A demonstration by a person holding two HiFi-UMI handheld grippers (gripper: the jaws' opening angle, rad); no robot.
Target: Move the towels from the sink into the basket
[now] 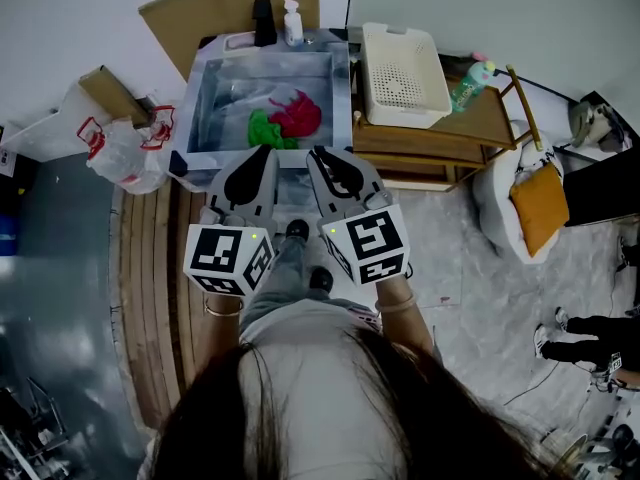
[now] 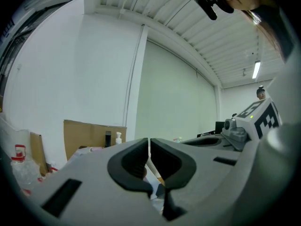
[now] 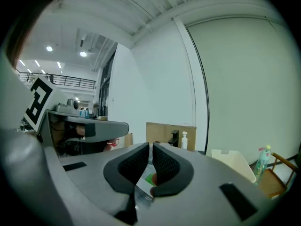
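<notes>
We saw the square steel sink (image 1: 200, 118) open at the top, with room to come in over its near rim. At the back rim a black faucet (image 1: 263, 20) and a white pump bottle (image 1: 292, 23) stood upright, with a brown cardboard sheet (image 1: 200, 13) behind them. To the right, the white perforated plastic basket (image 1: 400, 73) sat open-topped on a wooden cart (image 1: 440, 138), just beside the sink. A green bottle (image 1: 472, 83) stood by the basket's right side. A white plastic bag (image 1: 125, 153) crowded the sink's left side.
</notes>
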